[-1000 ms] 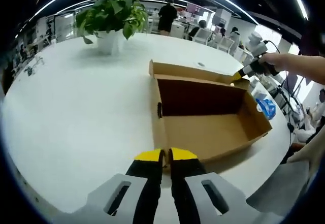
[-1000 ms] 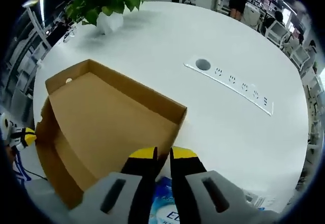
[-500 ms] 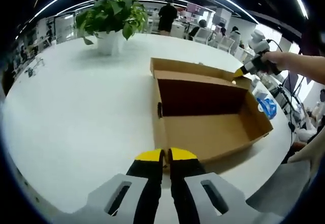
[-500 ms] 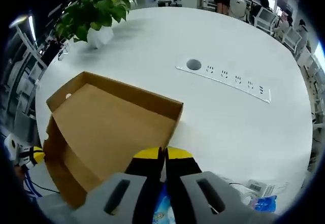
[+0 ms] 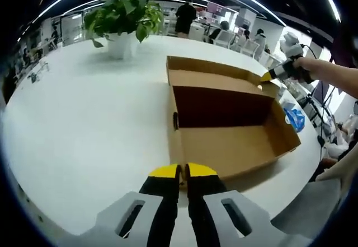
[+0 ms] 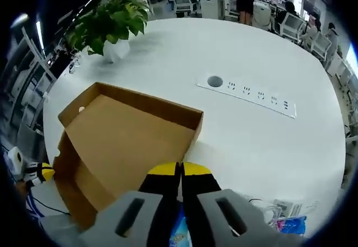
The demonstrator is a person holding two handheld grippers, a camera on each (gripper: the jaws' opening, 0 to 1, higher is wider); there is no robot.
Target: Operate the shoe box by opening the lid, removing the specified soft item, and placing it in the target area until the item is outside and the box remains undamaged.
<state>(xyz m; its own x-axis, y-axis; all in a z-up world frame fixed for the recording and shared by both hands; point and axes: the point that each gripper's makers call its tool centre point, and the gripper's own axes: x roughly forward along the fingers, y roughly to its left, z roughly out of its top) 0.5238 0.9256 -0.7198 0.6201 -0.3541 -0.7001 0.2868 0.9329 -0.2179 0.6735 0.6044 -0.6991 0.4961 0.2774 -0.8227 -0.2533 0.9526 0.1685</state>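
A broad white tabletop [image 5: 84,124] spreads across both views, and sitting on it is the open cardboard shoe box [image 5: 226,129], lid off, its brown interior bare in the left gripper view. In the right gripper view the same box [image 6: 123,146] lies at about ten o'clock from the tongs, one corner close to the yellow tips. A leafy potted plant [image 5: 124,20] stands well beyond the box at eleven o'clock in the left gripper view. The left tongs [image 5: 181,172] have their yellow-tipped jaws pressed together with nothing between them, poised just short of the box's near wall. The right tongs [image 6: 180,171] are likewise closed tight; a blue-and-white soft packet [image 6: 178,237] shows low between the jaw bases, though whether they grip it I cannot tell. From the left gripper view, the right tongs [image 5: 265,77] hover at the box's far corner at two o'clock, with a hand [image 5: 305,68] behind them. A white power strip [image 6: 246,93] lies on the tabletop at one o'clock in the right gripper view.
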